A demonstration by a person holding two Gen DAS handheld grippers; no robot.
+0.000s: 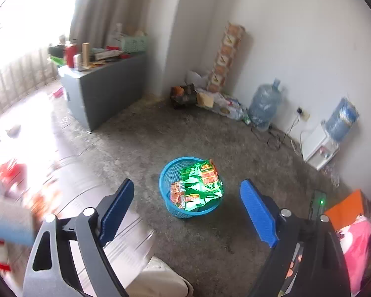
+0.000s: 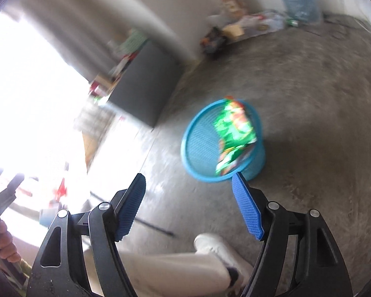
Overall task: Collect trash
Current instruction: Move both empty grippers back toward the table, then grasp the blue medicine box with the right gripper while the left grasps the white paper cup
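Well apart: wrappers in basket, tool empty.

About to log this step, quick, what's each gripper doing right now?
Left gripper: open, nothing between its blue ribbed pads.
Right gripper: open, holding nothing.

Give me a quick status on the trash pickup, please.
Left gripper and right gripper open, empty. Green snack wrappers in blue basket. Floor around the basket unobstructed.
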